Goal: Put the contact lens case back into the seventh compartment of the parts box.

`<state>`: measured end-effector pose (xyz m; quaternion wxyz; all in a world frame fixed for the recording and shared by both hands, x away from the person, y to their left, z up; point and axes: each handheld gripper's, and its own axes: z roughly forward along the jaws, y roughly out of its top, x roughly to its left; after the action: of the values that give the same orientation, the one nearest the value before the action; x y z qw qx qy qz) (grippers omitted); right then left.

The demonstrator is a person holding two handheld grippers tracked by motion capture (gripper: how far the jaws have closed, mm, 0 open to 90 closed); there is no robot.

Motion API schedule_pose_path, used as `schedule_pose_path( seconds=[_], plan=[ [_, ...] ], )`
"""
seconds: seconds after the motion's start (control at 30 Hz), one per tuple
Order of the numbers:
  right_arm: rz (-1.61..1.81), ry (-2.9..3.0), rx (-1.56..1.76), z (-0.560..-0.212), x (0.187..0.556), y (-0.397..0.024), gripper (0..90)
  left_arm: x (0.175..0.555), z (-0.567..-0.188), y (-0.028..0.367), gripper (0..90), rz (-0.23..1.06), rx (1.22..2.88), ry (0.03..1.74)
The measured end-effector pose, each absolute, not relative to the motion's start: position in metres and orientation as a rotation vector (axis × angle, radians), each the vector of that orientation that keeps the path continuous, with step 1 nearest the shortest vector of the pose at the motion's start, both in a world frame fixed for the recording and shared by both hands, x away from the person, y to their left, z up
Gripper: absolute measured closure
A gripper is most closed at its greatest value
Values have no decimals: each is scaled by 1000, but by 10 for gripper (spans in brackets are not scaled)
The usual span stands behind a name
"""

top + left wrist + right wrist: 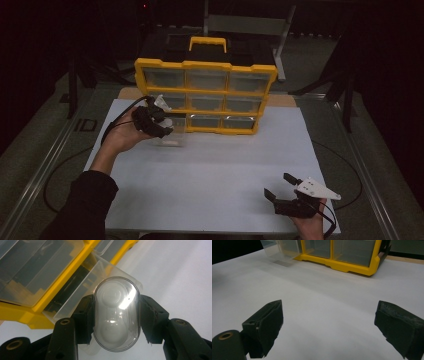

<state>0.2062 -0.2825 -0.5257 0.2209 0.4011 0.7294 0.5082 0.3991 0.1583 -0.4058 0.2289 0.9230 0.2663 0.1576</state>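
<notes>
A yellow organizer [205, 65] with clear drawers stands upright at the back of the white table [210, 170]. Its bottom-left clear drawer [169, 139] is pulled out onto the table. My left gripper [166, 123] hovers just above that drawer and is shut on a small clear oval case [116, 297]. In the left gripper view the case stands upright between the jaws, with the open drawer [100, 272] right behind it. My right gripper [276, 184] rests near the table's front right, open wide with nothing between its fingers [270, 322].
A dark box with a yellow handle [207, 44] sits behind the organizer. Metal rails [45, 160] run along both sides of the table. In the right gripper view the organizer [337, 265] and the pulled-out drawer [279, 251] stand far ahead across bare white table.
</notes>
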Motion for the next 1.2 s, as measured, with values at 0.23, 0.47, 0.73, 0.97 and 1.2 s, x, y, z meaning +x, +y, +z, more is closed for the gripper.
schedule_pose_path(
  seconds=[0.23,0.47,0.73,0.97,1.2],
  plan=[
    [1403,2017,1113,-526,206,-283,84,404,-408,160,497,447,2533,777],
    [1401,2021,1114,-526,207,-282,84,406,-409,161,496,457,2528,807],
    [1403,2022,1116,-526,207,-283,84,412,-410,164,497,476,2512,852],
    [1401,2021,1117,-526,207,-283,84,416,-413,164,496,492,2493,890],
    [1399,2023,1117,-527,207,-283,84,420,-415,165,496,496,2487,912]
  ],
)
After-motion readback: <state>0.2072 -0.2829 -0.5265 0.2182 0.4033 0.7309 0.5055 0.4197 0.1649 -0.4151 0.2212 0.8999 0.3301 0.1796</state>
